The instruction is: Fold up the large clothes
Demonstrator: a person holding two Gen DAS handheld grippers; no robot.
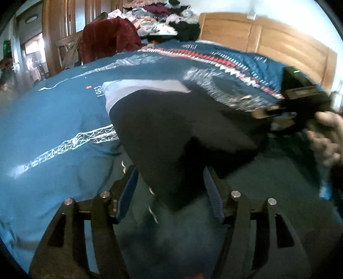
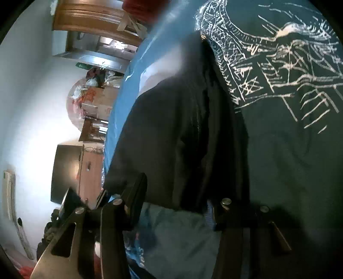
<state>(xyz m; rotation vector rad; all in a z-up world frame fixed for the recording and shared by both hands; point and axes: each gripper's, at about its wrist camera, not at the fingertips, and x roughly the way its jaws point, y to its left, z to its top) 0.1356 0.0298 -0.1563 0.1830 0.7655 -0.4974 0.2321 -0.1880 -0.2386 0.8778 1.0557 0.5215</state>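
Both tongs stand wide open and hold nothing, the left tongs point(image 1: 169, 188) and right tongs point(image 2: 173, 199) each with the folded dark garment point(image 1: 171, 137) lying between and ahead of them on the blue bedspread point(image 1: 53, 120), so I judge a fold just laid; next, regrip an edge.

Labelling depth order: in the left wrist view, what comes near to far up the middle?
Left hand-held gripper → dark navy folded garment → teal bedspread with white line print and red-white zigzag band → heap of mixed clothes.
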